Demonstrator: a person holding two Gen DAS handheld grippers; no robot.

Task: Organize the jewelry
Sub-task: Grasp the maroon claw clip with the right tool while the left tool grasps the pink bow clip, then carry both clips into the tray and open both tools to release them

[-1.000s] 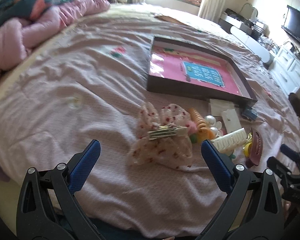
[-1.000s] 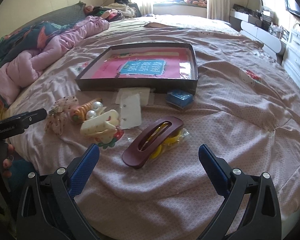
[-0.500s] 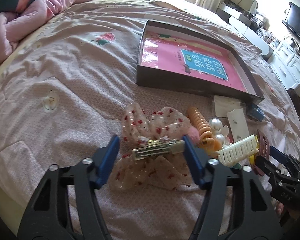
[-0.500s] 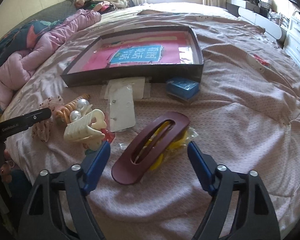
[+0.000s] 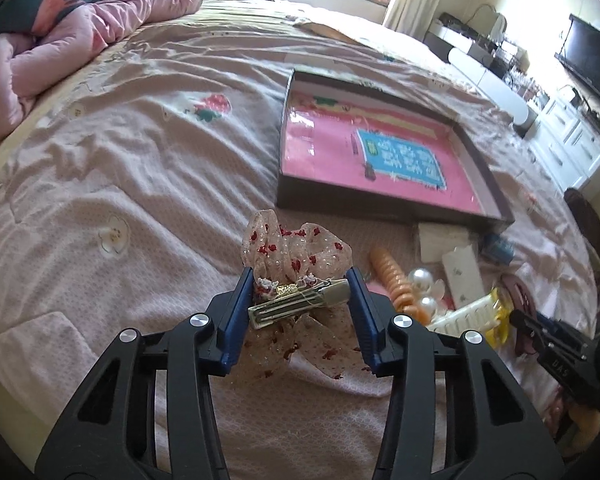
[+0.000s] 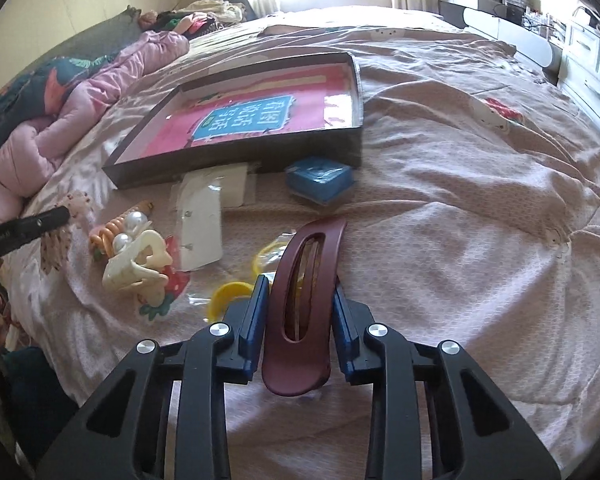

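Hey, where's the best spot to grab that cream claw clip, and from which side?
Grip the cream claw clip across its two looped handle ends, probably coming from above. They stick up free of the bed, while its toothed end lies low against the pearl pieces and the strawberry item, leaving fingers little room.

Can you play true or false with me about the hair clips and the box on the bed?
1. The left gripper has the spotty bow clip between its closing jaws. True.
2. The right gripper is closing around a white claw clip. False: the dark red oval clip is between its jaws; the white claw clip lies on the bed.
3. The flat box already has clips in it. False: only its pink printed bottom shows.
4. A small blue box sits just in front of the flat box. True.
5. The bedspread is green. False: it is pale pink.
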